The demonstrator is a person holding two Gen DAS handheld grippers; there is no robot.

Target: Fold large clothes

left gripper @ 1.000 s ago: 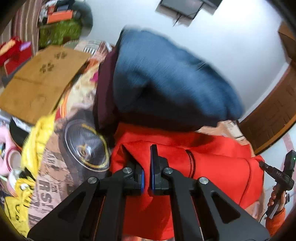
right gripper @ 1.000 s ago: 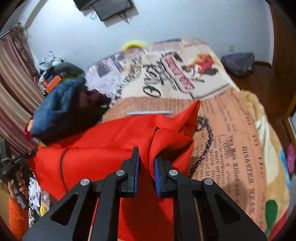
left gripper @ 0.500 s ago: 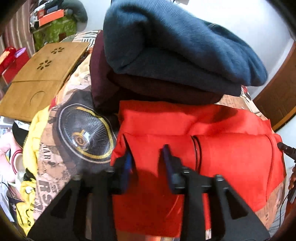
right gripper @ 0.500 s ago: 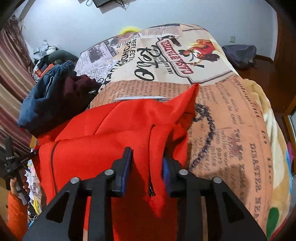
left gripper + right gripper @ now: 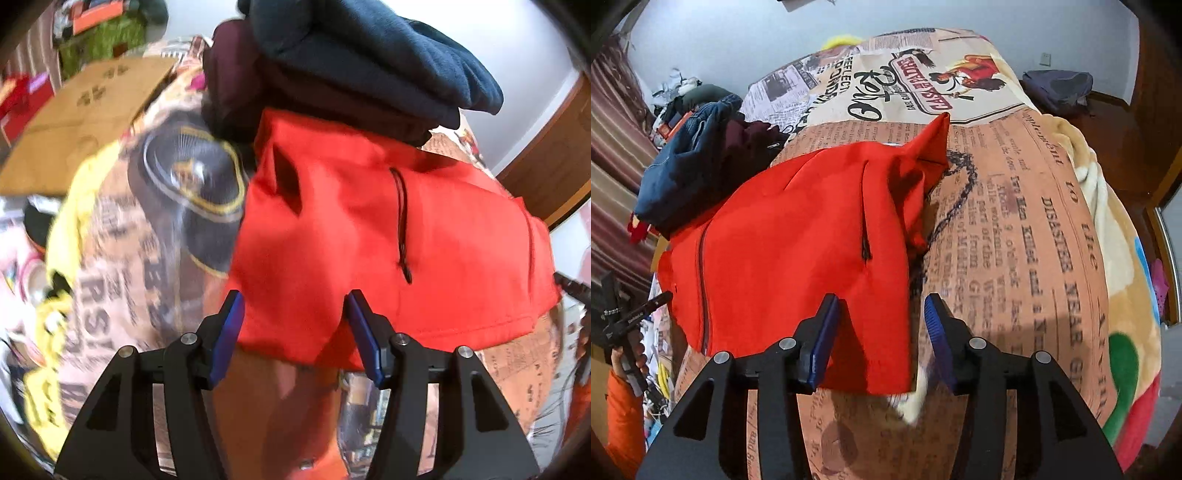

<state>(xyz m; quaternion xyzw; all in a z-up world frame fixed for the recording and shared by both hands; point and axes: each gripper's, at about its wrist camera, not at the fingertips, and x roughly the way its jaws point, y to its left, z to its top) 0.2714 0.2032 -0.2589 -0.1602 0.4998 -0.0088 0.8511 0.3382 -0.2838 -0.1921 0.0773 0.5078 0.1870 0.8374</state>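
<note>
The left gripper (image 5: 293, 326) has its jaws opening, and the near edge of the red garment (image 5: 369, 236) lies between them without being pressed. This garment lies folded on the printed blanket (image 5: 1034, 258), just in front of a pile of dark blue and maroon clothes (image 5: 351, 62). The right gripper (image 5: 881, 334) is opening too, its blue pads (image 5: 823, 339) apart around the garment's right hem

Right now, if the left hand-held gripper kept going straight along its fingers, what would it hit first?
Most likely the near hem of the folded red fabric garment lying on the newspaper-print blanket. The left hand-held gripper has its jaws opening, with that hem between them; depth is uncertain.
</note>
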